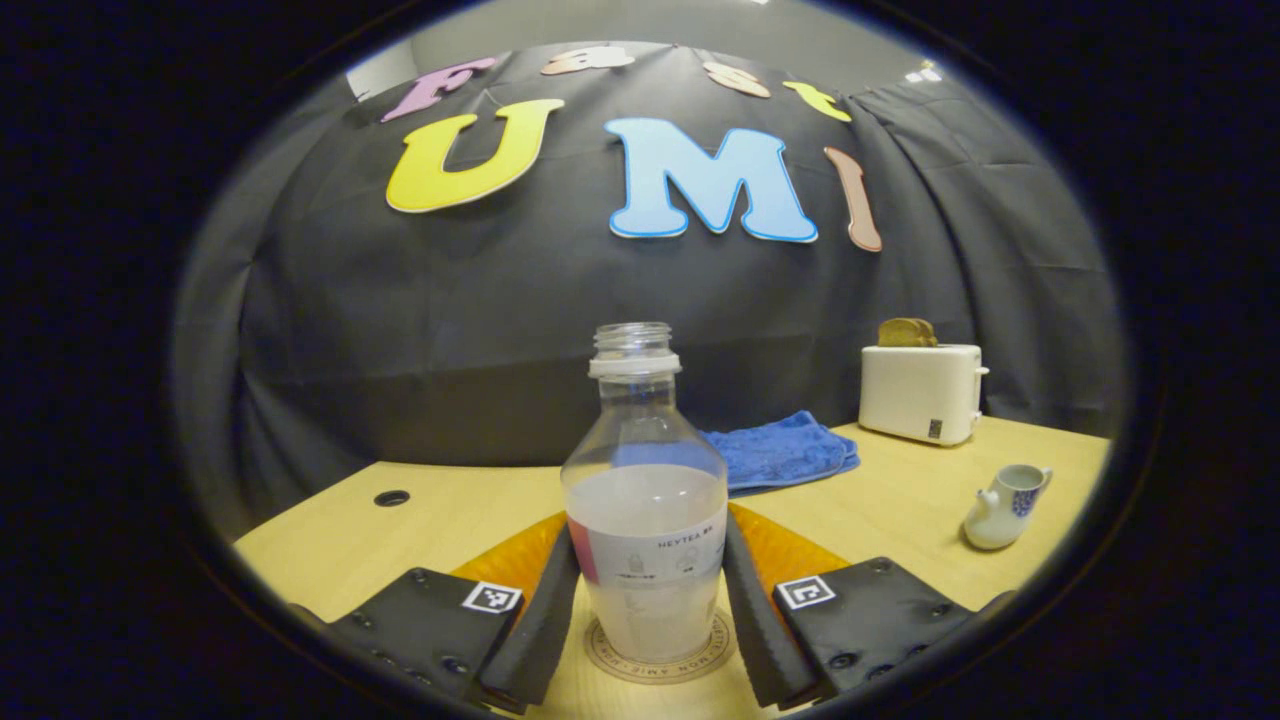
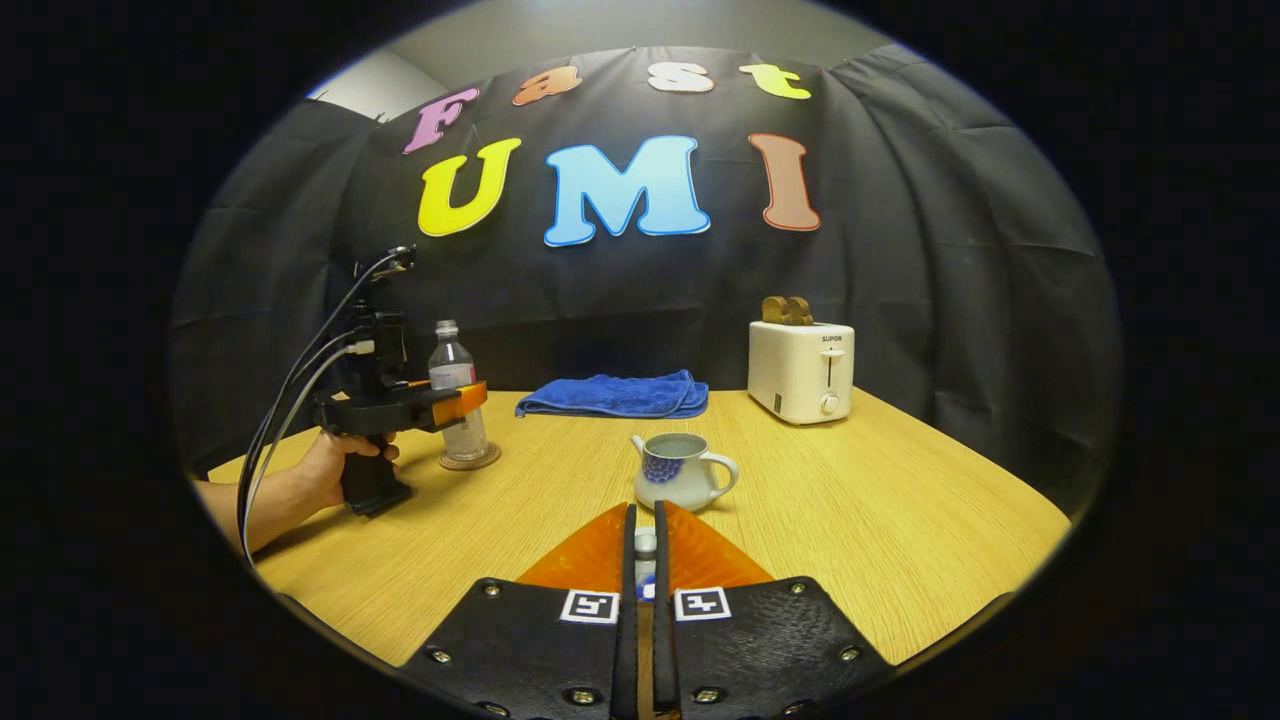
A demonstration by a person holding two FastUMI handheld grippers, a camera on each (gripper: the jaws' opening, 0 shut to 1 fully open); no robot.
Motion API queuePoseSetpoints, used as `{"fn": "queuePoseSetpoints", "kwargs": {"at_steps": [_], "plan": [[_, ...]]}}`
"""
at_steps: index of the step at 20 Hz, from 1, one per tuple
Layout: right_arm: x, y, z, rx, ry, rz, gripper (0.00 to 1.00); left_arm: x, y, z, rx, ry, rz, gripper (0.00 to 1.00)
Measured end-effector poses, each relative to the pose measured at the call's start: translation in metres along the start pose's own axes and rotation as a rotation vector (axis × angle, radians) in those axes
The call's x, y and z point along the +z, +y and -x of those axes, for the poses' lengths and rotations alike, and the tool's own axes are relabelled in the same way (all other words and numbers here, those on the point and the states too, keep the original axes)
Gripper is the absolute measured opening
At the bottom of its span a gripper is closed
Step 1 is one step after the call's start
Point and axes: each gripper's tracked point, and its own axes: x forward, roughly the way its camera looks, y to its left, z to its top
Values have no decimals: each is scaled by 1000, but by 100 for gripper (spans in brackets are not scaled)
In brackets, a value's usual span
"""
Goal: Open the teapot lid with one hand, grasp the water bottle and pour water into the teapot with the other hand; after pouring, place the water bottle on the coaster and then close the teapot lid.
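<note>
The clear water bottle [image 1: 645, 500], uncapped and about half full, stands upright on the round coaster [image 1: 660, 665]. My left gripper [image 1: 648, 530] is shut on the bottle's labelled body, one finger on each side. The right gripper view shows that same gripper [image 2: 455, 400], a hand holding it, and the bottle [image 2: 455, 385] at the table's left. The white teapot [image 2: 680, 470] with a blue pattern sits mid-table, its mouth uncovered. My right gripper [image 2: 643, 520] hovers just in front of the teapot, shut on the small teapot lid [image 2: 646, 545], mostly hidden between the fingers.
A white toaster [image 2: 800, 370] with bread slices stands at the back right. A folded blue towel [image 2: 615, 395] lies at the back centre. A cable hole [image 1: 391, 497] is in the wooden table [image 2: 900, 520] near its far left edge. The black cloth wall closes the back.
</note>
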Motion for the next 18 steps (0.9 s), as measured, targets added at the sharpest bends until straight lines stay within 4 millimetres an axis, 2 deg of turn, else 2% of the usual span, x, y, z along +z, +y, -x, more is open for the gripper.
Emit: {"fn": "queuePoseSetpoints", "kwargs": {"at_steps": [4, 7, 9, 11, 14, 18], "plan": [[0, 1, 0, 6, 1, -5, 6, -1, 1, 4, 2, 10, 15, 86], [1, 2, 0, 5, -2, 4, 6, 8, 4, 4, 23, -14, 16, 93], [3, 3, 2, 7, -7, 7, 6, 17, 6, 13, 35, -37, 12, 100], [4, 3, 3, 9, -11, 7, 6, 21, 5, 18, 34, -41, 18, 100], [7, 6, 7, 13, -22, 4, 6, 17, 5, 29, 45, -18, 5, 100], [14, 13, 9, 31, -43, 9, 6, 17, 3, 58, 61, -23, 31, 100]]}}
